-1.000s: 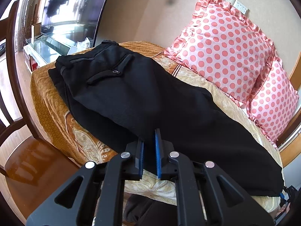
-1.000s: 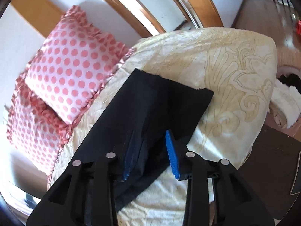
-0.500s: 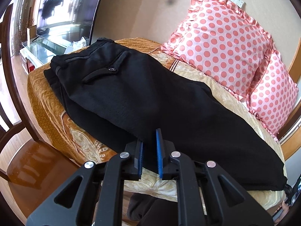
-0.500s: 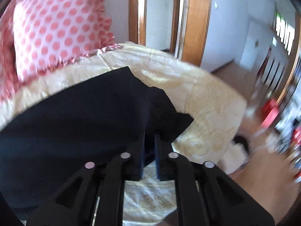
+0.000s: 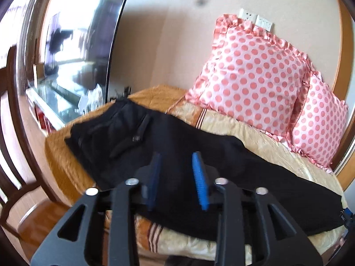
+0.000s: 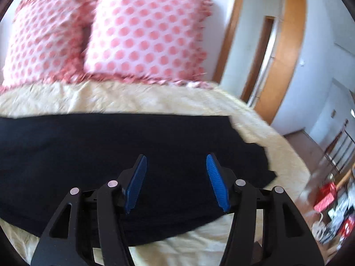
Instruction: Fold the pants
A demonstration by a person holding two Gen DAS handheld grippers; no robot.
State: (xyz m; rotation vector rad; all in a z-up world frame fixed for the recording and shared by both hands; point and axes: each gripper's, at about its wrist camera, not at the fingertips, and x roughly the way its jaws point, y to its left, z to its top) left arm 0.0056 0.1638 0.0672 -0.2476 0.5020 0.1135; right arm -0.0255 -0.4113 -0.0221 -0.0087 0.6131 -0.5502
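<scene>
The black pants (image 5: 177, 146) lie flat, folded lengthwise, across the cream and orange bedspread (image 5: 255, 137), waist at the left and leg ends at the right. My left gripper (image 5: 176, 161) is open and empty above the near edge of the pants, about mid-length. In the right wrist view the leg end of the pants (image 6: 111, 150) fills the middle. My right gripper (image 6: 176, 164) is wide open and empty just above the legs, near the hems (image 6: 261, 161).
Two pink polka-dot pillows (image 5: 255, 77) lean on the wall behind the pants and show in the right wrist view (image 6: 142, 33). A dark wooden chair (image 5: 20, 166) stands at the bed's left. A TV (image 5: 84, 44) on a glass stand is beyond. A doorway (image 6: 277, 55) is at right.
Both grippers were shut half a second ago and are open now. The right gripper let go of the leg end, which now lies flat. The left gripper lifted slightly.
</scene>
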